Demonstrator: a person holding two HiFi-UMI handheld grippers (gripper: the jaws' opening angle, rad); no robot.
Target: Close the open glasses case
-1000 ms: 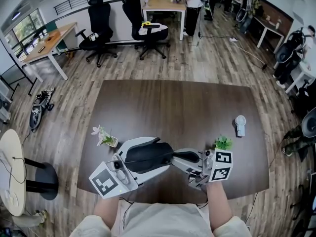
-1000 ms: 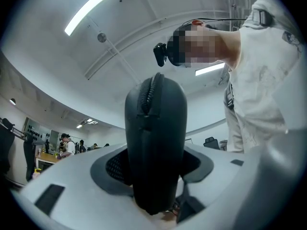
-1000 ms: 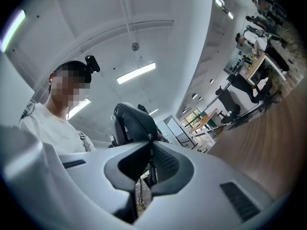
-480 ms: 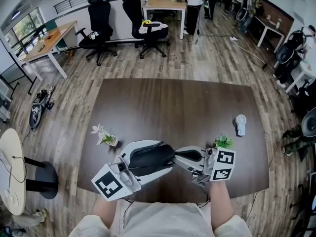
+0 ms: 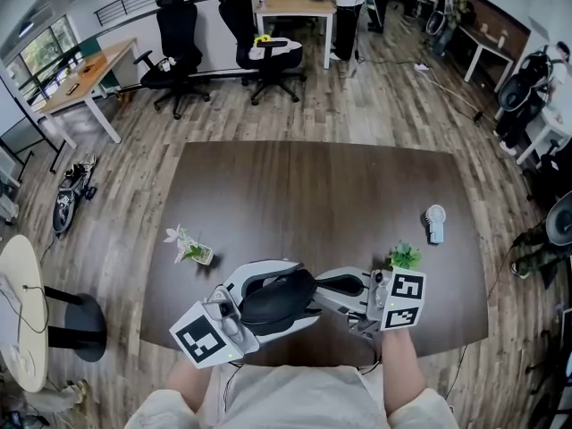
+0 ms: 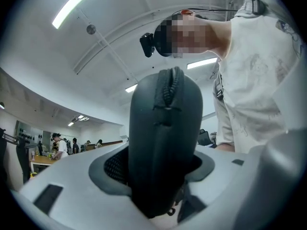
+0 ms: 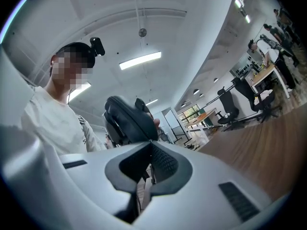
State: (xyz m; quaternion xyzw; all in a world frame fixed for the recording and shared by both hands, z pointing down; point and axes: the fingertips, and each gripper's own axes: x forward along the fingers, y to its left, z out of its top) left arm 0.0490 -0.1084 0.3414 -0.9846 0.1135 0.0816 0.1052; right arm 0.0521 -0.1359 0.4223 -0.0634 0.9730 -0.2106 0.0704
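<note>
Head view: the glasses case [image 5: 268, 298] looks almost shut and sits left of the green plant [image 5: 405, 257]. The right gripper [image 5: 322, 284] lies between plant and case. The left gripper [image 5: 302, 291] straddles the case. Its jaws stand wide and have just been opening slightly, and the pads appear to bear on both shells. The right gripper's jaws are fully together at the case end nearest the plant. Keep the shells aligned, press evenly until the rims meet, and avoid twisting.

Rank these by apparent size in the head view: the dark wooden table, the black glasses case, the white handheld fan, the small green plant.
1. dark wooden table
2. black glasses case, though it is nearest the camera
3. white handheld fan and small green plant: these look alike, so unranked
</note>
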